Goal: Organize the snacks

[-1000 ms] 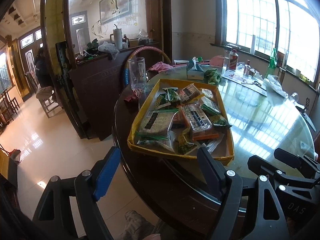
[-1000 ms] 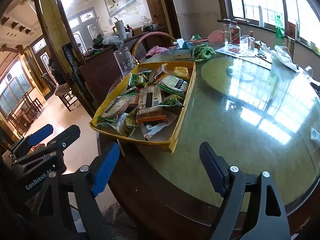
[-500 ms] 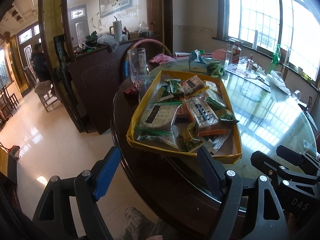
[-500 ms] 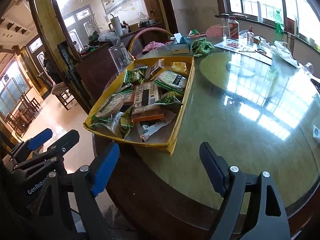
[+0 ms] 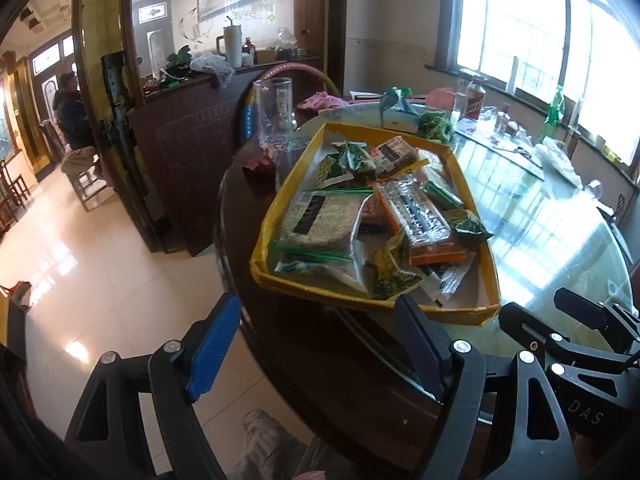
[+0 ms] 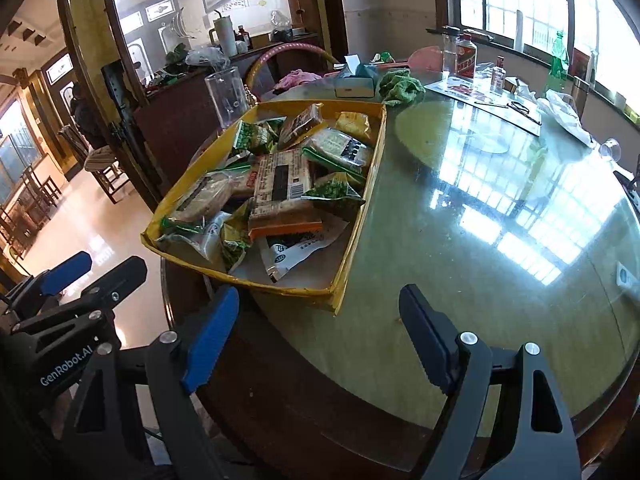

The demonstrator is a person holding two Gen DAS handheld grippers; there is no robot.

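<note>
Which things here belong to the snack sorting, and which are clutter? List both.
Belongs: yellow tray; snack packets piled in it; orange-edged cracker pack.

Lying about: glass pitcher; tissue box; green cloth; bottles; plastic bag.

Snack packets (image 5: 362, 222) heaped in yellow tray (image 5: 464, 314).

Two black, triangulated frames are seen, silver screws studding each. On the left gripper (image 5: 316, 344), one blue ribbed pad and one dark pad are shown; "GenRobot.AI" is printed in white. The right gripper (image 6: 316, 336) is built alike, "DAS" marked.
</note>
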